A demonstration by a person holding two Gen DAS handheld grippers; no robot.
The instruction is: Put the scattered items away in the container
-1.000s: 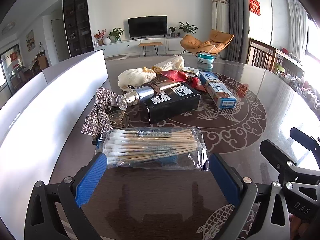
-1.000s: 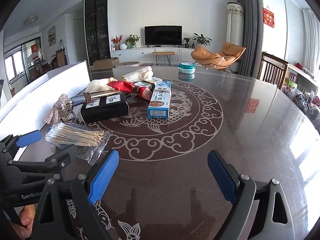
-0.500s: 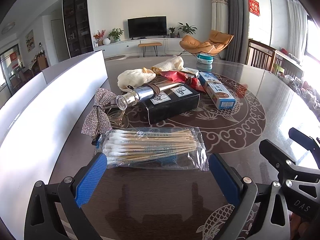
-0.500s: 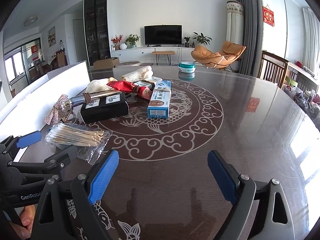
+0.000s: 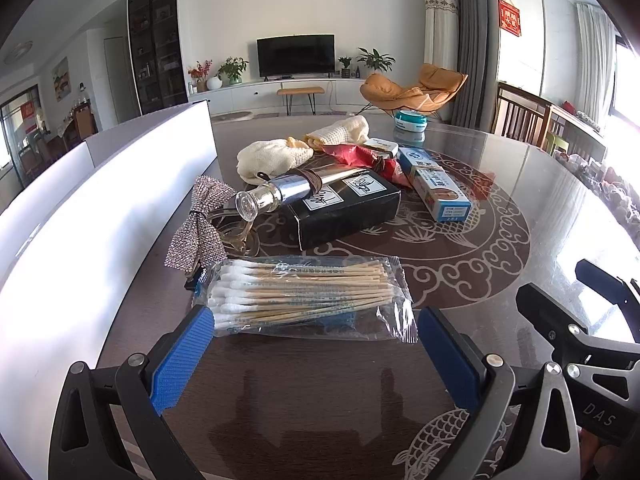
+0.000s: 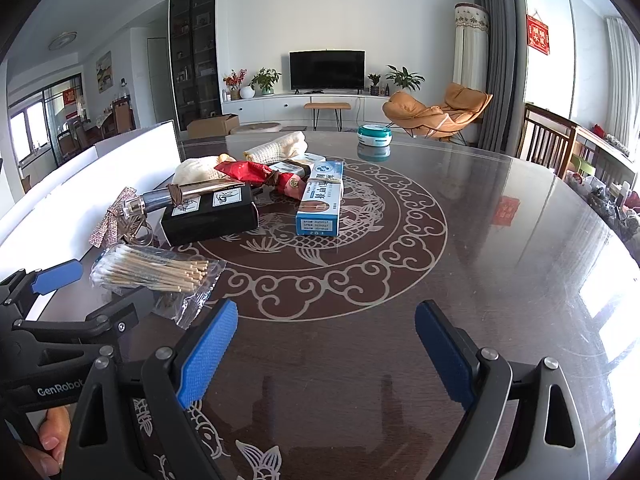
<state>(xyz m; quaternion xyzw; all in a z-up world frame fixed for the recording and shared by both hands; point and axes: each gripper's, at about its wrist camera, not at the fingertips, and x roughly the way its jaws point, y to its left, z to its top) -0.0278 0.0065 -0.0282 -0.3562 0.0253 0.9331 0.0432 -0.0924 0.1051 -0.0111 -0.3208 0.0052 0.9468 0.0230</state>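
Blue-padded left gripper (image 5: pixel 312 334): jaws spread wide and empty, one pad at either end of the cotton swab packet (image 5: pixel 304 298), not touching it as far as I can tell.
Swab packet, left wrist view: lies flat on the dark glossy table (image 5: pixel 520 208), long axis crossways, white tips toward the white container wall (image 5: pixel 100 216), wooden ends pointing right.
Behind it: sequin bow (image 5: pixel 202 224), black box (image 5: pixel 346 208) with a silver bottle (image 5: pixel 280 194) lying on top, blue carton (image 5: pixel 434 184).
Cut off: right gripper body at the right edge, only partly seen.
Right gripper (image 6: pixel 322 344), right wrist view: jaws released, wide, nothing between them but bare table (image 6: pixel 500 240).
Swab packet here (image 6: pixel 154 274): left of the right gripper, sticks running left to right, near end partly hidden behind the left gripper's frame (image 6: pixel 60 320).
Hard to make out: printing on the carton (image 6: pixel 320 204).
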